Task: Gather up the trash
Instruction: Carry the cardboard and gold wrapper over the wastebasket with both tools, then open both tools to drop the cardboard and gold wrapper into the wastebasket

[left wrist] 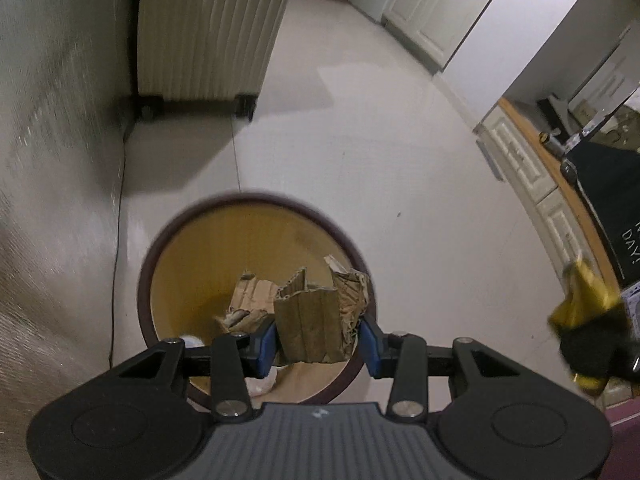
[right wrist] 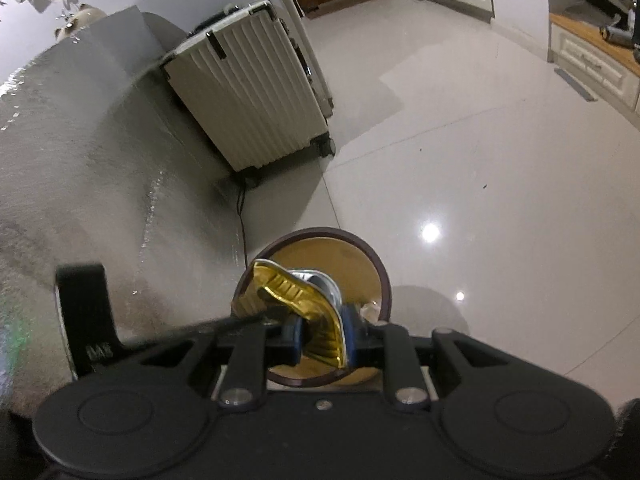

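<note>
The left gripper [left wrist: 318,342] clamps crumpled cardboard [left wrist: 312,322] above the round bin [left wrist: 160,256], hiding most of the bin's floor; the right gripper [right wrist: 322,338] pinches a crushed gold foil tray [right wrist: 304,304] over the same bin, its far end blurred

A: We see the crumpled brown cardboard [left wrist: 316,320] upright over the round, dark-rimmed bin [left wrist: 160,256], more cardboard scraps lying inside.

B: And we see the crushed gold foil tray [right wrist: 304,308], bent nearly double, tilted above that bin's [right wrist: 384,272] near rim.
</note>
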Available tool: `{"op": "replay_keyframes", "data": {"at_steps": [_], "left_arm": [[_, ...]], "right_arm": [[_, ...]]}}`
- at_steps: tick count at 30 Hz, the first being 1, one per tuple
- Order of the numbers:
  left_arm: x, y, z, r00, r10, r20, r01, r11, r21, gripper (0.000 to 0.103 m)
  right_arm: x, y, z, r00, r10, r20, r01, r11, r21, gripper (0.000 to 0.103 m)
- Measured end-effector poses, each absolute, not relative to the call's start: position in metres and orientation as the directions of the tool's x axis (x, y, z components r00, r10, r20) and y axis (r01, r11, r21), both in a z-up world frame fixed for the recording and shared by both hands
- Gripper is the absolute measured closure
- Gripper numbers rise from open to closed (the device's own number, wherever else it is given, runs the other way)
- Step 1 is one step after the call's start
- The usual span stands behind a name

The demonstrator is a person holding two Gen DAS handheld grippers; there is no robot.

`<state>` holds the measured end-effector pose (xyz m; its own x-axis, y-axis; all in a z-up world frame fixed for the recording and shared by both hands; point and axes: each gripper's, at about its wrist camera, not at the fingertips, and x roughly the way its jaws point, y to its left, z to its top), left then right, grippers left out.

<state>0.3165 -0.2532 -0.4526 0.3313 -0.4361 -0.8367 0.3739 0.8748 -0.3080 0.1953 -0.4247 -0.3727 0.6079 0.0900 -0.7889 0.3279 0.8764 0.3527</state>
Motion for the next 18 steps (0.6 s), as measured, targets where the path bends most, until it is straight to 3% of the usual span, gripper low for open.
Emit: {"op": "replay_keyframes", "data": {"at_steps": [10, 18], "left_arm": [[0.332, -0.25, -0.501, 0.264, -0.449, -0.853, 0.387, 0.86, -0.333, 0.059], [0.34, -0.241, -0.527, 0.216, -0.466, -0.858, 0.333, 0.861, -0.384, 0.051]], "right_arm": [[0.258, -0.423, -0.423, 0.54, 0.12, -0.833, 0.355, 0.865, 0.355, 0.082], [0.303, -0.421, -0.467, 0.483, 0.172, -0.859, 0.375, 0.846, 0.38, 0.082]]}}
